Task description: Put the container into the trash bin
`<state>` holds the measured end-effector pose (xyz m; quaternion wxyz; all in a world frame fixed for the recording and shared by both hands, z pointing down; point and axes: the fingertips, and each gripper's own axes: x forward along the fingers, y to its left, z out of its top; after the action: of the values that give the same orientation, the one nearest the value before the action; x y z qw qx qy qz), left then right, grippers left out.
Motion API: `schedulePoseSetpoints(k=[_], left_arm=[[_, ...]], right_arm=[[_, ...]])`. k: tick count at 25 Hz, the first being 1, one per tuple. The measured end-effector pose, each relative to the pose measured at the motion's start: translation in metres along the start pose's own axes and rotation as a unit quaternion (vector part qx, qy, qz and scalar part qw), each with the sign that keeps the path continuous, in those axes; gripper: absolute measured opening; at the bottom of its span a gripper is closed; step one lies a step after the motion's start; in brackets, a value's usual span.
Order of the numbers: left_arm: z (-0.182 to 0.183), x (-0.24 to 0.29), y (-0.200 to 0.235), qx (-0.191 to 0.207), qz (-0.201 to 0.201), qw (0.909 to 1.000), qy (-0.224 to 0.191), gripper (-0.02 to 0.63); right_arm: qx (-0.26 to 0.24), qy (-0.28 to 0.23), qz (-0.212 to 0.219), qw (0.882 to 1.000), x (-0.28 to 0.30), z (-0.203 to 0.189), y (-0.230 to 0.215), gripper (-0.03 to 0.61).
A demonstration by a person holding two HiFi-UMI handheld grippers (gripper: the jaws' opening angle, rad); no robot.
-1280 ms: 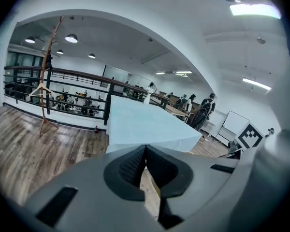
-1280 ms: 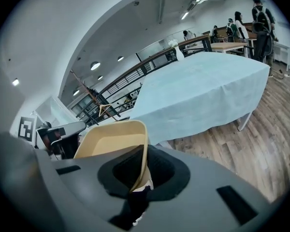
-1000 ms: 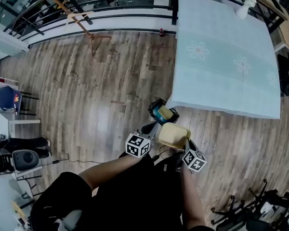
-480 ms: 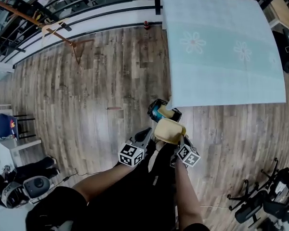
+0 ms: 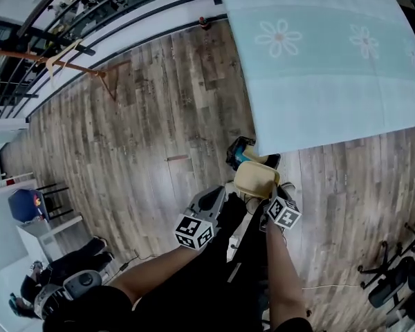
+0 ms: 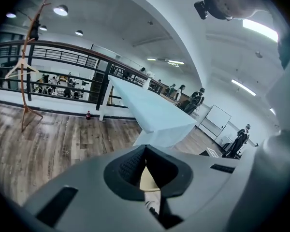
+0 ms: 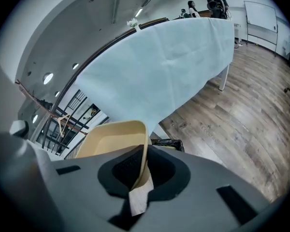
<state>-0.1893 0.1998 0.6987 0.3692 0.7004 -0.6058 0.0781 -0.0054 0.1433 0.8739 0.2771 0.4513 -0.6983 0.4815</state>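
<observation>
The container is gripped by its rim in the right claw and held above the floor. The bin is seen just beside it at 11 o'clock, by the counter corner. The left claw is closed, with nothing held.

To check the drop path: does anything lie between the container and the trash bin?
Nothing: in the right gripper view the bin sits right beyond the container, no thing between them. The head view agrees.
</observation>
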Motion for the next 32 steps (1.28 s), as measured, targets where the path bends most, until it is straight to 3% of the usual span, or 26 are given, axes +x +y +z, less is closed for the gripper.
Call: schedulePoseSetpoints(k=[9,15,18,19,23,28,32], left_arm=[[-0.033,0.001,0.020,-0.030,-0.001,0.9994,0.017,0.014],[-0.049,-0.018,0.021,-0.041,-0.005,0.9988,0.024,0.014],[-0.057,-0.023,0.031,-0.059,0.003,0.9978,0.030,0.014],[-0.058,-0.025,0.035,-0.062,0.007,0.9976,0.029,0.014],[-0.056,-0.033,0.051,-0.061,0.026,0.9974,0.027,0.014],[-0.052,-0.048,0.057,-0.065,0.039,0.9968,0.025,0.014],[-0.030,-0.058,0.047,-0.043,0.029,0.9985,0.016,0.014]], right_arm=[[0.018,-0.012,-0.041,0.999,0.052,-0.012,-0.012,0.043],[0.059,-0.012,-0.018,0.998,0.083,-0.026,-0.019,0.044],[0.053,0.011,-0.045,0.998,0.093,-0.035,-0.031,0.051],[0.052,0.024,-0.046,0.997,0.095,-0.040,-0.032,0.079],[0.036,0.049,-0.029,0.998,0.089,-0.050,-0.020,0.107],[0.035,0.018,0.002,0.999,0.044,-0.032,0.013,0.107],[0.021,0.026,0.042,0.999,0.007,-0.021,0.047,0.106]])
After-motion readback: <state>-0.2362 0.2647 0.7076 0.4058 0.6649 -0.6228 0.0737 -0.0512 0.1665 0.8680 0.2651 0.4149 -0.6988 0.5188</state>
